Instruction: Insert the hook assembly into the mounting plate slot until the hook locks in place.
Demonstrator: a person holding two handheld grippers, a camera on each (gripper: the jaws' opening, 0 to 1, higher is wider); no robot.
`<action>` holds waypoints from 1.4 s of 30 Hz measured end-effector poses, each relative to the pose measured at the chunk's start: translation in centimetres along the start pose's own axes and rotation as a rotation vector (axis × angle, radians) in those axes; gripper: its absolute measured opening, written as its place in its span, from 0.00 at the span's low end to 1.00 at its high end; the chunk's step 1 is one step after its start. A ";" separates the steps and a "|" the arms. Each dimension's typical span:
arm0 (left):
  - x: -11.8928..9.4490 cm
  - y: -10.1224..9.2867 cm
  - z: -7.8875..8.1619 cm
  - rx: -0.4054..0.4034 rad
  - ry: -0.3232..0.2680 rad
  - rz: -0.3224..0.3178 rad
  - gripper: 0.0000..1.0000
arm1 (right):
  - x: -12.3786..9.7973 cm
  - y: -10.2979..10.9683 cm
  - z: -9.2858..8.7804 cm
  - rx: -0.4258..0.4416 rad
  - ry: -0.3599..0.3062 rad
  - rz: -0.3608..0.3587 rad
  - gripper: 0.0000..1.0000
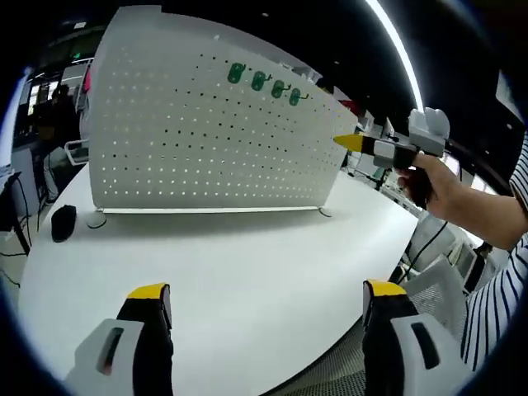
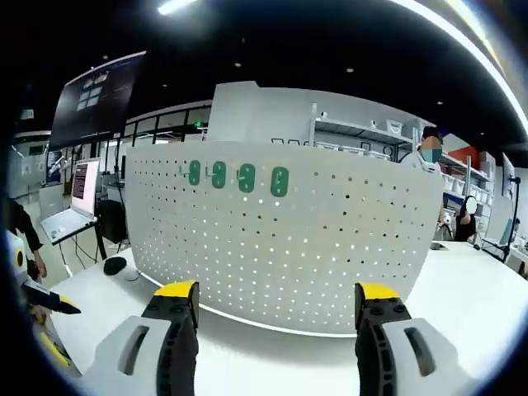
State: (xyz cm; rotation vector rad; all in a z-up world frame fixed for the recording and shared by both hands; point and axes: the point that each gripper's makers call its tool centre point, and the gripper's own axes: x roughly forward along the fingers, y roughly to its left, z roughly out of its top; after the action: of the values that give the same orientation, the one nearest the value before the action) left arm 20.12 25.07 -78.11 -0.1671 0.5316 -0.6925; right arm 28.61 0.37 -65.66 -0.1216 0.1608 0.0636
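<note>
Empty tongs before hooked pegboard

My left gripper and right gripper look alike: pale grey moulded jaws, each with a dark slot, black inner faces and yellow tips. My right gripper's body is grey over a black handle. My sleeve is white with dark stripes.

Pegboard upright on table, four hooks in row near top edge, mouse beside.
</note>
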 end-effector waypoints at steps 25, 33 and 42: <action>-0.5 0.4 0.7 -0.021 -0.041 0.019 0.99 | -7.9 3.5 -7.4 -0.007 0.149 0.110 0.95; -0.6 0.4 0.7 -0.022 -0.039 0.018 0.99 | -8.9 5.0 -9.7 -0.058 0.213 0.182 0.96; -0.5 0.3 0.4 -0.023 -0.030 0.012 0.98 | -9.1 5.3 -11.1 -0.076 0.258 0.193 1.00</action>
State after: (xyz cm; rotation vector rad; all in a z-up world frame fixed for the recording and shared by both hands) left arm 20.18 25.66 -77.65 -0.1950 0.5118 -0.6714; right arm 17.53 3.72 -75.70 -0.1902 0.4274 0.2471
